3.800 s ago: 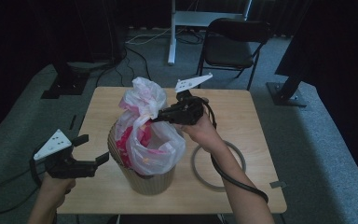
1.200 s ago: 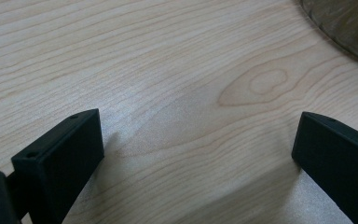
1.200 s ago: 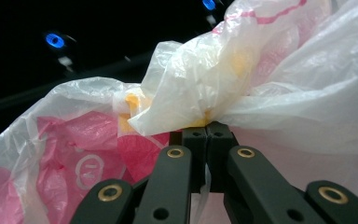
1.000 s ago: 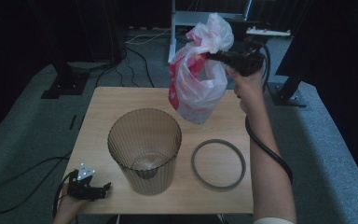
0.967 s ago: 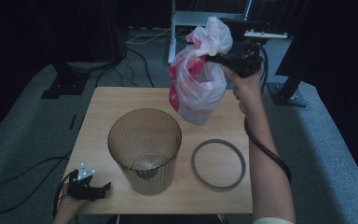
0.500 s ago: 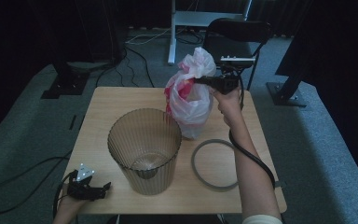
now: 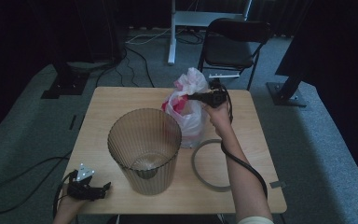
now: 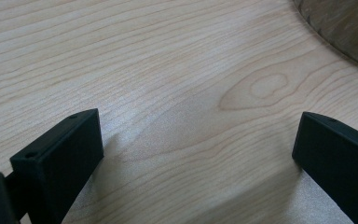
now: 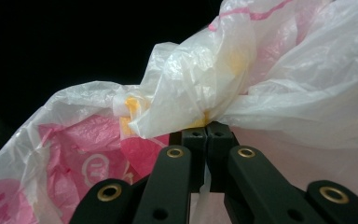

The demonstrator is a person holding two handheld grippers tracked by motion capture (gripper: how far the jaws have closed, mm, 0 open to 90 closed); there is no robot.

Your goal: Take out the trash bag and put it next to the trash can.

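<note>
A white and pink plastic bag (image 7: 186,112), knotted at the top, stands on the wooden table (image 7: 102,105) behind a ribbed brown bin (image 7: 144,149). My right gripper (image 7: 192,97) is shut on the bag's neck just under the knot (image 9: 168,105), its two black jaws pressed together (image 9: 207,135). My left gripper (image 7: 103,188) rests low at the table's front left corner, open, with bare wood between its black pads (image 8: 60,154). The bin's base (image 8: 345,28) shows at the top right of the left gripper view.
A grey ring (image 7: 207,163) lies flat on the table to the right of the bin, under my right forearm. A black chair (image 7: 235,44) and a white desk leg (image 7: 171,32) stand on the carpet beyond the far edge.
My right gripper has come down and toward the bin with the bag, from high above the table's far edge until the bag rests on the tabletop. The left gripper has stayed put.
</note>
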